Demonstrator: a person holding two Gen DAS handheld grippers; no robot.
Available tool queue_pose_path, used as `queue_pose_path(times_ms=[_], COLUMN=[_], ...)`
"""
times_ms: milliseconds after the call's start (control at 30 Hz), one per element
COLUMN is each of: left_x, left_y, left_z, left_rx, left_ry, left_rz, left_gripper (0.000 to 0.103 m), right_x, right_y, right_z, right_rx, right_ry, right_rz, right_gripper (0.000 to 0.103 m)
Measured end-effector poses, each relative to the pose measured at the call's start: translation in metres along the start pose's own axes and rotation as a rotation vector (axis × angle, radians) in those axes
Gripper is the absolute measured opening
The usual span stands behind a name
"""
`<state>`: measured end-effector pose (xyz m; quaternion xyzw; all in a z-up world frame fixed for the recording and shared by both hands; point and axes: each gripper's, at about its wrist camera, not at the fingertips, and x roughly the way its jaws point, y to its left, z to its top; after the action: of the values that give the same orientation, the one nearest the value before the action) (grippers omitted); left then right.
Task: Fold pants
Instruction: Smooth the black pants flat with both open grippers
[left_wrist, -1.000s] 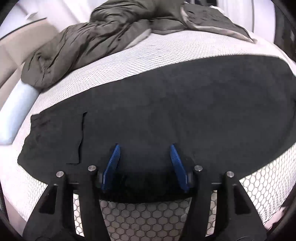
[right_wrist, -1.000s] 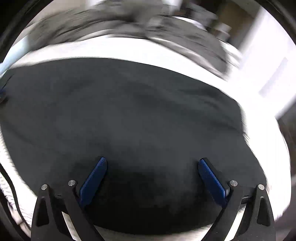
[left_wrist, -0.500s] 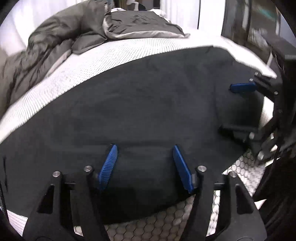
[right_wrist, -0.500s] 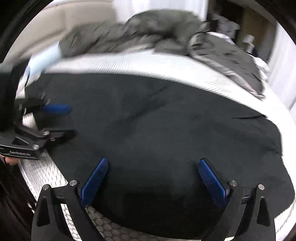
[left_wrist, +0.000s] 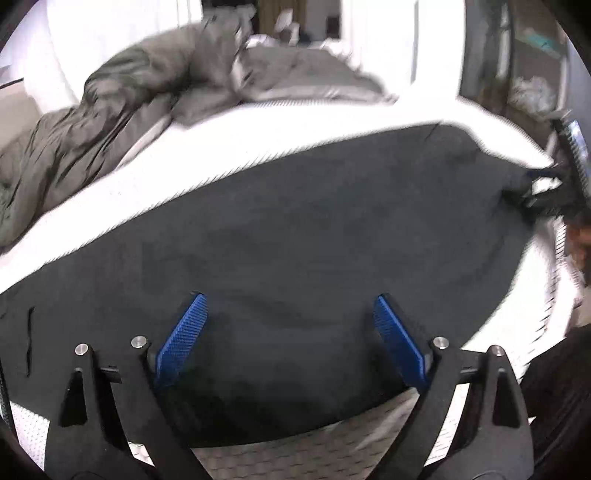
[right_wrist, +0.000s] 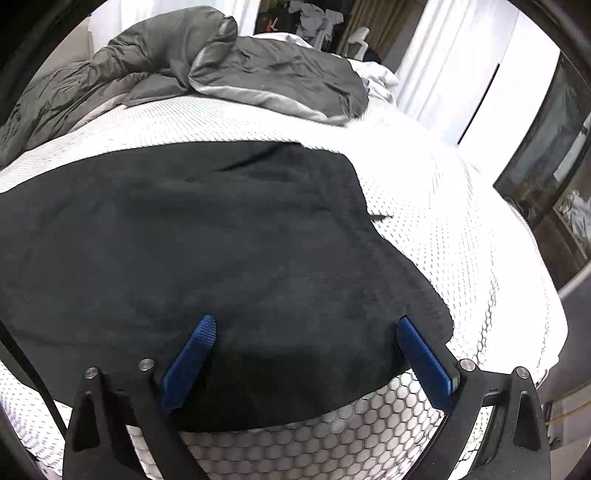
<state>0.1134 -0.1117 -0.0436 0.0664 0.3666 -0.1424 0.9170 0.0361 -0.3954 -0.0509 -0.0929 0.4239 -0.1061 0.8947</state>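
Across the bed's (right_wrist: 461, 236) near edge: black pants (right_wrist: 192, 243) spread flat on the white mesh cover, long side parallel to that edge, presumably laid out smooth for a clean fold. Left tool (left_wrist: 291, 332) poised low over the near hem, blue fingers (left_wrist: 183, 338) wide apart, nothing gripped. Right tool (right_wrist: 306, 354) likewise spread apart above the cloth's near right corner, probably lining up a pinch. Grey duvet (right_wrist: 258, 66) bunched along the far edge, well clear of the work.
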Motion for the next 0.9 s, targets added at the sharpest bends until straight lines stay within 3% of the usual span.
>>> queue_pose_path(times_ms=[100,200,267,367,467,633,700,767,900], left_x=[0.003,0.023,0.039,0.045,0.044,0.044,0.041,0.037,0.030], left_y=[-0.024,-0.054,-0.067,-0.061,-0.033,0.059,0.097,0.113,0.107], left_z=[0.007,0.007,0.005,0.004,0.006,0.002,-0.005,-0.008,0.007], left_rx=[0.010,0.086,0.132,0.139,0.141,-0.037,-0.182,-0.252,-0.194], left_ry=[-0.023,0.028,0.085,0.128,0.146,0.187,0.201,0.196,0.145], left_rz=[-0.060,-0.106,-0.085,-0.075,-0.063,0.166,0.167,0.142,0.149], left_gripper=[0.099,0.101,0.102,0.103,0.103,0.103,0.103,0.102,0.102], right_x=[-0.014,-0.026,-0.024,-0.007,0.002,0.024,0.025,0.020,-0.015], right_y=[0.028,0.073,0.097,0.104,0.062,-0.023,-0.036,-0.034,-0.009], right_z=[0.007,0.010,0.007,-0.003,-0.004,0.000,0.000,0.003,0.003], right_rx=[-0.074,-0.177,-0.235,-0.316,-0.225,0.041,0.109,0.119,0.077], right_ry=[-0.055,-0.082,-0.054,-0.012,-0.007,0.029,0.040,0.022,-0.067], right_rz=[0.133,0.283,0.330,0.263,0.155,-0.113,-0.111,-0.091,0.005], right_gripper=[0.100,0.100,0.100,0.100,0.100,0.100,0.100,0.100,0.100])
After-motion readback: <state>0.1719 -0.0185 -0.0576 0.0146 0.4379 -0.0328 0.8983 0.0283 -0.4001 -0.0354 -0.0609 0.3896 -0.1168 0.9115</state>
